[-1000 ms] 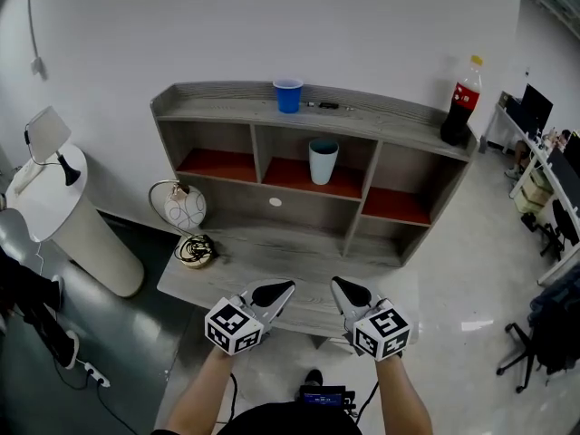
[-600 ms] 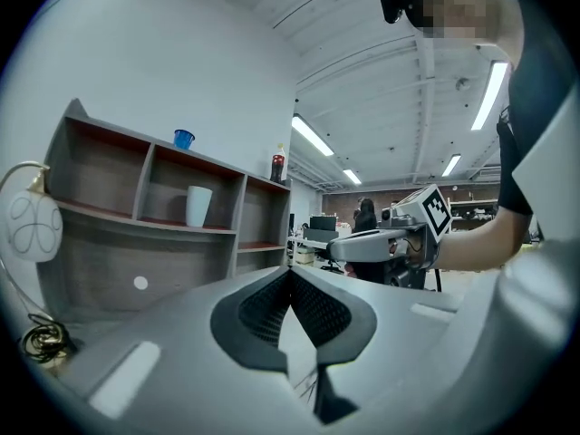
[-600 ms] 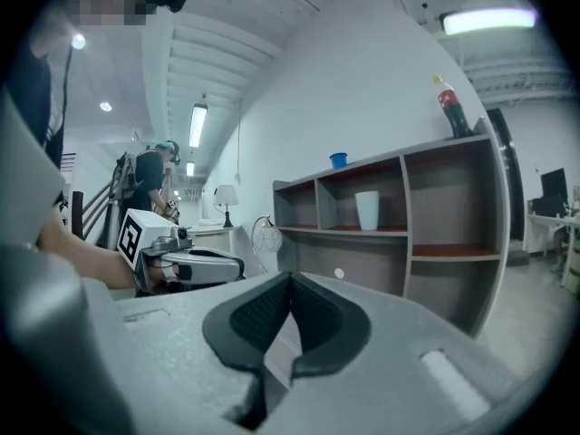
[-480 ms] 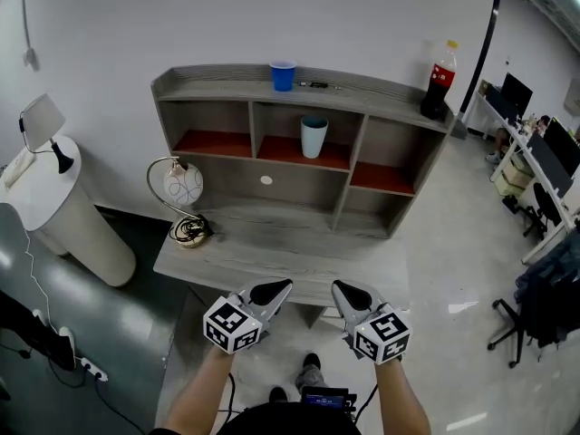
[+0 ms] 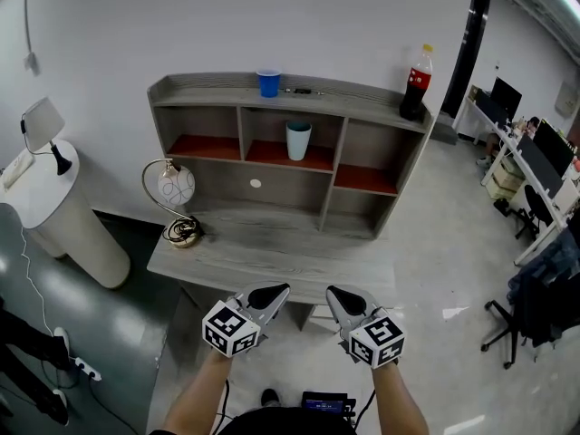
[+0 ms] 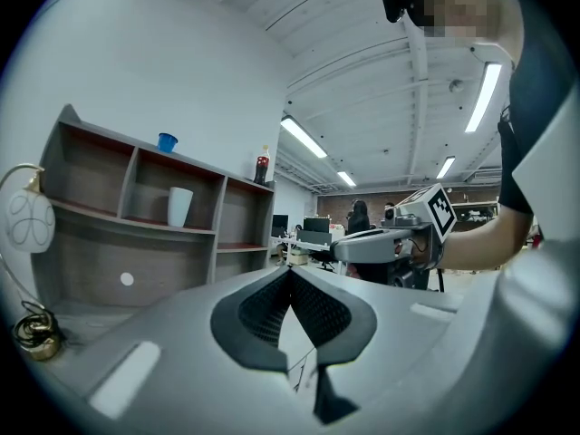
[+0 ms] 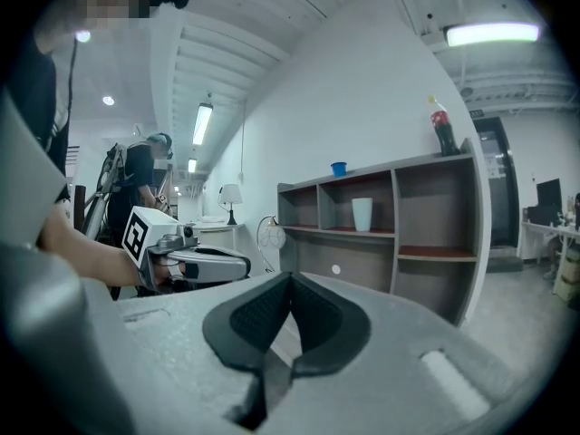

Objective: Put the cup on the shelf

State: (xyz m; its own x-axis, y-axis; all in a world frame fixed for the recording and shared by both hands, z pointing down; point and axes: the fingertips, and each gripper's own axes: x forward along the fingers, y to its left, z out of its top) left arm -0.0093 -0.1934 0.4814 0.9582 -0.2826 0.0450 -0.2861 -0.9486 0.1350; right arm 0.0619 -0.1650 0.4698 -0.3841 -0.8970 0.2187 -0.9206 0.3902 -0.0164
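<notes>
A pale cup stands upright in the middle compartment of the grey shelf unit, and shows small in the left gripper view and the right gripper view. A blue cup sits on the shelf's top board. My left gripper and right gripper hang side by side in front of the desk's near edge, well short of the shelf. Both are shut with nothing between their jaws. Each gripper view shows the tips meeting.
A cola bottle stands on the top board's right end. A globe lamp sits at the left of the desk. A white round stand with a small lamp is left of it. Office desks and chairs fill the right.
Both grippers have drawn back from over the desk's front edge to the floor side of it. The shelf and cups look smaller and farther away. Both grippers stay shut.
</notes>
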